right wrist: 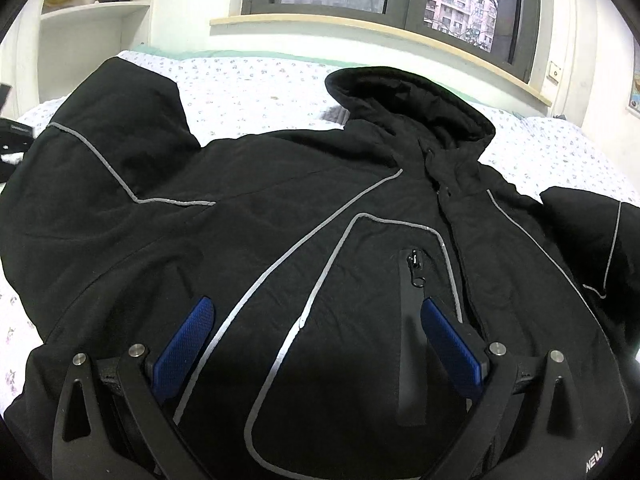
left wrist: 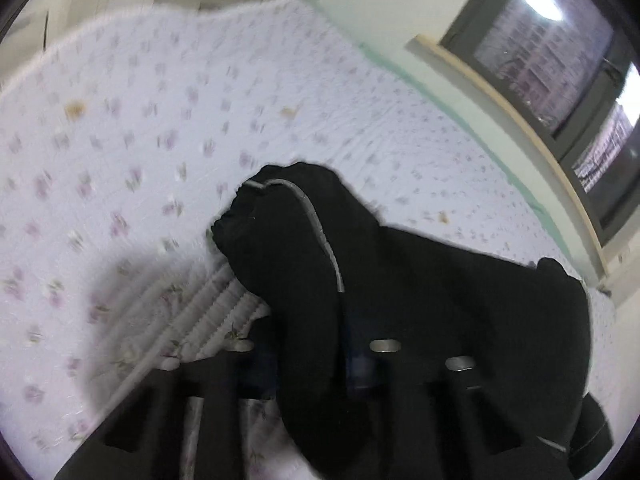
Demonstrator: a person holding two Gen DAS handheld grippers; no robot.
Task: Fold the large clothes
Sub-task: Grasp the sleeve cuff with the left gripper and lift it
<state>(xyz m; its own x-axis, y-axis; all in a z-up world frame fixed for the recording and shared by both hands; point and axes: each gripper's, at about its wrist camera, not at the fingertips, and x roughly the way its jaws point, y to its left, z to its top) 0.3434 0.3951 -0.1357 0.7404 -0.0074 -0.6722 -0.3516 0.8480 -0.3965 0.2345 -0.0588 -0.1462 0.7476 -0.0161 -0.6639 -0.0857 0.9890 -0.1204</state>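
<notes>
A large black hooded jacket point(right wrist: 280, 208) with grey piping lies front up on the bed, hood toward the window. Its left sleeve point(right wrist: 120, 148) is raised and bent over. My right gripper point(right wrist: 316, 312) is open and empty, hovering over the jacket's chest beside the zip pocket point(right wrist: 412, 276), blue pads point(right wrist: 184, 344) wide apart. In the left wrist view, my left gripper point(left wrist: 312, 360) is shut on the black sleeve point(left wrist: 304, 248), which bunches up between the fingers and is lifted above the bed; the picture is blurred by motion.
The bed has a white floral sheet point(left wrist: 160, 120) with a green edge along the wall. A window with a wooden sill point(right wrist: 360, 28) is behind the bed. White shelves point(right wrist: 92, 20) stand at the far left. A dark object point(right wrist: 12, 132) lies at the left bed edge.
</notes>
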